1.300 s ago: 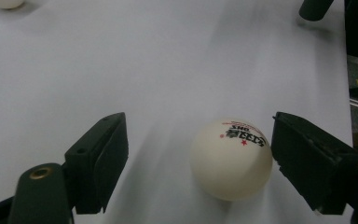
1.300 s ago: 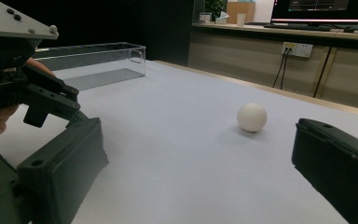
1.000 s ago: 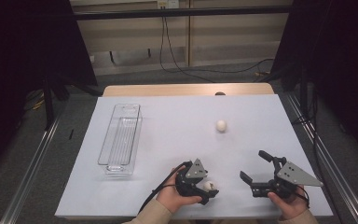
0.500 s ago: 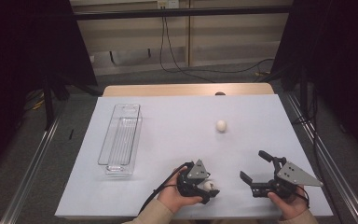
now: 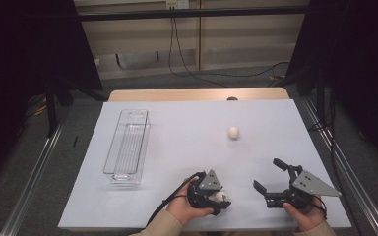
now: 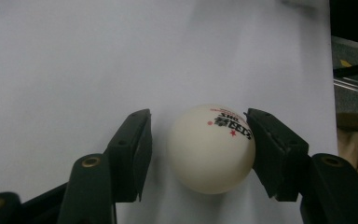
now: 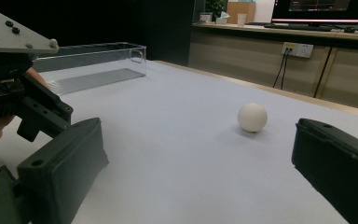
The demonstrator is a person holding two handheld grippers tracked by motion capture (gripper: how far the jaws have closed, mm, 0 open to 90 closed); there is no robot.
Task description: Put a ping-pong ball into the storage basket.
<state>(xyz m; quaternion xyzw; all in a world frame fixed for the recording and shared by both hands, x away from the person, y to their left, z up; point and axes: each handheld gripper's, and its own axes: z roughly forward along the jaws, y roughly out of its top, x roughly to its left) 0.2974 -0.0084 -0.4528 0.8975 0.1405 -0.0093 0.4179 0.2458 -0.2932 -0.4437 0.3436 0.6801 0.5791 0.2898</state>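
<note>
**Left gripper closing round a ball at the near edge**

In the left gripper view the printed ball (image 6: 210, 148) sits on the white table sheet (image 6: 74, 65) btwn the jaws of the left gripper (image 6: 198, 151). Jaws have just been closing. The pad at 3 o'clock looks to touch the ball; the pad at 9 o'clock stands just apart, a sliver of sheet showing btwn. No full pinch yet.

High view: left gripper (image 5: 215, 195) w/ that ball at approx 6 o'clock on the table. Right gripper (image 5: 269, 181) just beside it toward 3 o'clock, jaws spread wide, nothing btwn. Second ball (image 5: 233, 132) lies loose near centre, well apart. Clear tray (image 5: 128, 147) lies at 9 o'clock.
</note>
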